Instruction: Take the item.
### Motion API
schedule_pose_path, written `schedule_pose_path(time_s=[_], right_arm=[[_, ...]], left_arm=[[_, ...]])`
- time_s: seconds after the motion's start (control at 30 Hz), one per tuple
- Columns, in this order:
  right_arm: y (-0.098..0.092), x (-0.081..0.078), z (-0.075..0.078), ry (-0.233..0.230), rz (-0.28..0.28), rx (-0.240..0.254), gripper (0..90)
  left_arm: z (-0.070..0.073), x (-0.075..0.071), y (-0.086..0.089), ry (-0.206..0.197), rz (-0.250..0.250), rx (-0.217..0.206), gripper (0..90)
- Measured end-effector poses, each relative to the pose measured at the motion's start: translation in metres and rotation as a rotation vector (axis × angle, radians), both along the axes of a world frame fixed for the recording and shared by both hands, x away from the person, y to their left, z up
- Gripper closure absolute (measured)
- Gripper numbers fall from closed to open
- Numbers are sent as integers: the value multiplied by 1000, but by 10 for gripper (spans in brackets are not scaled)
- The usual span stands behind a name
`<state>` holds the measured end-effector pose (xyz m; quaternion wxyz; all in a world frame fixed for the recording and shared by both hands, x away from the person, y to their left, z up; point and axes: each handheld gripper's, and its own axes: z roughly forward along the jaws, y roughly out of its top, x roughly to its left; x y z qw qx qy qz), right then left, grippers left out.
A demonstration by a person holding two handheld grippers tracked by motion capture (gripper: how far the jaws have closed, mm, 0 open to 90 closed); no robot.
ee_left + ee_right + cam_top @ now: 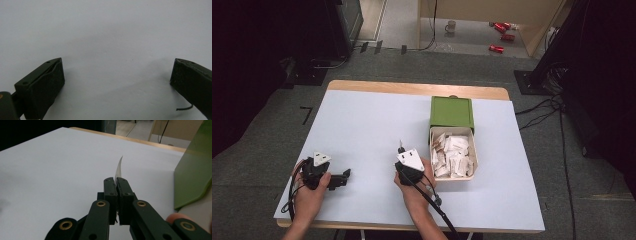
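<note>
from above, the right gripper (401, 148) hangs over the white table (362, 130), just left of a box of sachets (453, 153); the left gripper (343, 177) rests apart. the left gripper view shows its jaws spread wide over bare table. the right gripper view shows jaws clamped on a thin sachet (119, 169), edge-on above the table.

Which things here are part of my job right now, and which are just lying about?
In the job:
- right gripper, shut on a thin white packet
- tray of white packets
- green lid
- left gripper, open, over the table

Lying about:
- mug on the floor
- red cans
</note>
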<state>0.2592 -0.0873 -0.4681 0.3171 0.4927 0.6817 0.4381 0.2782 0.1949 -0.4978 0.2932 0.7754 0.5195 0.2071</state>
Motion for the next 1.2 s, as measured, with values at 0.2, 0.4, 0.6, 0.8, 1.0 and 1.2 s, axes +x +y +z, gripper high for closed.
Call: schedule_pose_path(time_s=[0.2,0.4,0.6,0.8,1.0,1.2], right_arm=[[4,1,-11,31,6,-2,888],[8,1,-18,50,20,-5,887],[11,1,-24,72,33,-10,886],[17,-1,-27,81,50,-10,881],[18,-1,-27,88,72,8,841],[21,-3,-26,88,95,59,694]], left_arm=[[0,0,0,-1,0,-1,0],[0,0,0,-1,0,-1,0],[0,0,0,-2,0,0,0],[0,0,0,-2,1,-1,0],[0,0,0,0,1,-1,0],[0,0,0,0,0,0,0]])
